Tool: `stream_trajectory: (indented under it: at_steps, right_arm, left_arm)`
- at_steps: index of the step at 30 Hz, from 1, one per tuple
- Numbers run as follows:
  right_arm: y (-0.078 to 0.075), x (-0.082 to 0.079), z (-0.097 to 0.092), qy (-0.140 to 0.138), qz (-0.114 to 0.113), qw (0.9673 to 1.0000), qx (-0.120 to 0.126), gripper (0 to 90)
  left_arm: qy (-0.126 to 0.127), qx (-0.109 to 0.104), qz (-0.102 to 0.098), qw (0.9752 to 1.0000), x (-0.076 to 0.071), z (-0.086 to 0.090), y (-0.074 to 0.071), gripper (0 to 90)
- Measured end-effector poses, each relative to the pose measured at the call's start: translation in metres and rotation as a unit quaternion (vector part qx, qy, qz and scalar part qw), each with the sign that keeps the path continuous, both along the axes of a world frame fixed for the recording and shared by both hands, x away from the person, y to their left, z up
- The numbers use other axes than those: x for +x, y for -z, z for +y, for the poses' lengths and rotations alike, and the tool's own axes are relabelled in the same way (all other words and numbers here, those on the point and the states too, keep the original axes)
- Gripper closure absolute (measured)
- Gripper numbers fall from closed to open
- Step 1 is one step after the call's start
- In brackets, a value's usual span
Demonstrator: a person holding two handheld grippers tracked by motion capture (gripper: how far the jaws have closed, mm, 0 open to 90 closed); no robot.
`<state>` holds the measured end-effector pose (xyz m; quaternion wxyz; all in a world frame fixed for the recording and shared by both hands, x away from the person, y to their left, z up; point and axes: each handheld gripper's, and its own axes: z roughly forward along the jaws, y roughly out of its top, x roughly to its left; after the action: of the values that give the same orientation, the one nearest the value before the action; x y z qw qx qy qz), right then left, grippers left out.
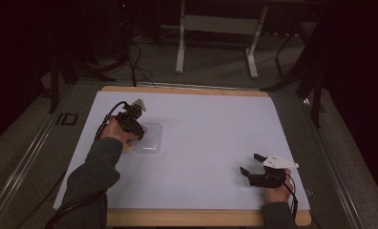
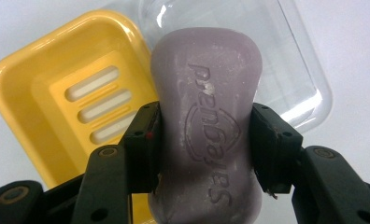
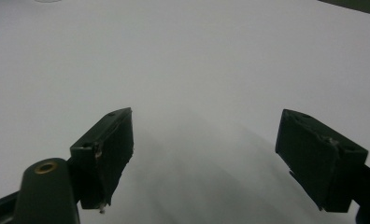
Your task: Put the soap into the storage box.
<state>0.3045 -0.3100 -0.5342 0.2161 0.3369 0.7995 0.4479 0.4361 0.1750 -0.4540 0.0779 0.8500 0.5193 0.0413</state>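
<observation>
A purple bar of soap [image 2: 205, 126] with raised lettering is clamped between the two black jaws of my left gripper [image 2: 204, 149], which is shut on it. Below it lies a yellow soap dish [image 2: 57, 98] with a slotted drain insert, and beside that a clear plastic lid [image 2: 290, 70]. In the high view my left gripper [image 1: 130, 125] hovers over the lid [image 1: 149, 140] at the table's left. My right gripper [image 3: 204, 161] stands open over bare white surface; in the high view my right gripper [image 1: 251, 164] rests near the front right.
The white table top [image 1: 211, 133] has a wooden edge at front and back. Beyond it are a dark floor, cables and a white table frame [image 1: 215, 33].
</observation>
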Motion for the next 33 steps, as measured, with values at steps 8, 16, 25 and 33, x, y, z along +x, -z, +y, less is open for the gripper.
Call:
stream_trajectory:
  at_steps: [8,16,25,33]
  right_arm:
    - [0.000,0.000,0.000,0.000,0.000,1.0000,0.000,18.9]
    - [0.000,0.000,0.000,0.000,-0.001,1.0000,0.000,18.9]
    - [0.000,0.000,0.000,0.001,0.000,1.0000,0.000,18.8]
    - [0.000,0.000,0.000,0.000,-0.001,1.0000,0.000,18.8]
  left_arm:
    - [-0.015,0.002,0.000,0.9999,0.001,0.007,0.002,49.6]
    - [-0.027,0.000,-0.003,0.9996,0.001,0.012,0.001,49.6]
    - [-0.034,0.000,-0.003,0.9994,0.003,0.016,-0.001,49.6]
    - [-0.049,-0.006,-0.005,0.9988,0.004,0.022,-0.002,49.6]
